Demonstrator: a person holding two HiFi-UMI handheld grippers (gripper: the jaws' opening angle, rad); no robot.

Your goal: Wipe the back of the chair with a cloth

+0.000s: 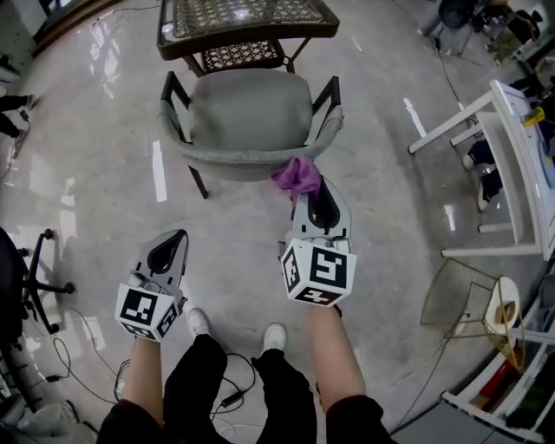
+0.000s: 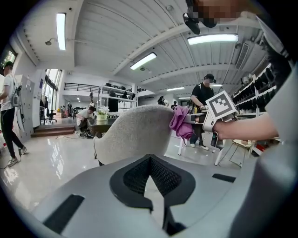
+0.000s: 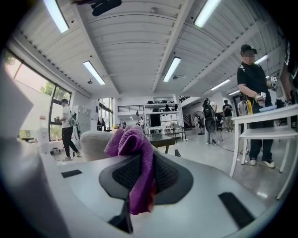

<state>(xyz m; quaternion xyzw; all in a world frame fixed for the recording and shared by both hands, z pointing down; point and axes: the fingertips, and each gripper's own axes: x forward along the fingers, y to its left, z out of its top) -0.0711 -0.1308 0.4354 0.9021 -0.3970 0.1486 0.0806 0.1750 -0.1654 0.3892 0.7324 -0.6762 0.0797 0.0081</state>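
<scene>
A grey upholstered chair (image 1: 249, 121) with black legs stands in front of me, its curved back (image 1: 243, 163) toward me. My right gripper (image 1: 316, 192) is shut on a purple cloth (image 1: 297, 175), which touches the right end of the chair's back. The right gripper view has the cloth (image 3: 135, 158) pinched between the jaws and hanging down, with the chair (image 3: 95, 142) just behind. My left gripper (image 1: 168, 245) hangs shut and empty, low and left of the chair. From the left gripper view the chair back (image 2: 135, 135) rises ahead, the cloth (image 2: 180, 123) at its right edge.
A wicker table with a glass top (image 1: 243, 22) stands behind the chair. A white table (image 1: 512, 147) is at the right, a wire basket (image 1: 464, 299) near it. Cables (image 1: 69, 347) lie on the floor at the left. A person (image 2: 7, 111) and another person (image 3: 253, 93) stand around.
</scene>
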